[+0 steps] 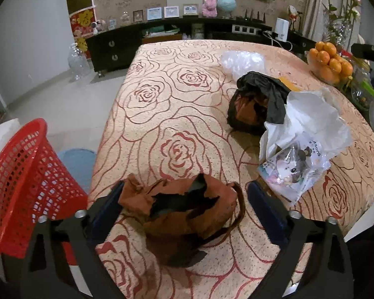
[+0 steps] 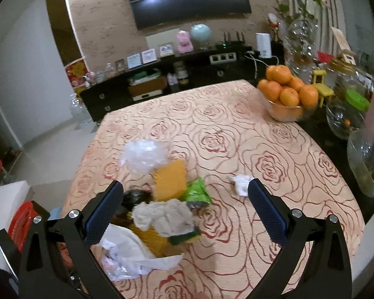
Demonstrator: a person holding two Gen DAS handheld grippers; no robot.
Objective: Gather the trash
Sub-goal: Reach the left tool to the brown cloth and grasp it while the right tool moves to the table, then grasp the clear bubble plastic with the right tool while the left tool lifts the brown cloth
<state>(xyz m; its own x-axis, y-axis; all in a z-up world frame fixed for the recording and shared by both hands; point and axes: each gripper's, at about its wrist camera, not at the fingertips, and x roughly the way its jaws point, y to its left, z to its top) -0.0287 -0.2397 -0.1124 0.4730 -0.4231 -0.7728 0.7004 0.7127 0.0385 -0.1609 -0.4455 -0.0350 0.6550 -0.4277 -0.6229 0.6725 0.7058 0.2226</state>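
Left to right, we list: red basket [image 1: 25, 186] beside the desk [image 1: 187, 87]. Left gripper [image 1: 184, 199], fingers [image 1: 107, 206] wide, straddling a crumpled brown paper bag [image 1: 184, 209] on the desk; we cannot tell whether the pads touch it. Right gripper [image 2: 184, 206], fingers [image 2: 266, 209] wide, holding nothing, above the trash pile: grey wad [image 2: 164, 216], orange wrapper [image 2: 169, 179], green packet [image 2: 198, 190], white plastic bag [image 2: 134, 256].

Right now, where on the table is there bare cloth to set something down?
Bare tablecloth spans the far left, from the edge to the clear plastic wad. The right is crowded: black bag, white bag. The brown paper bag fills the near edge.
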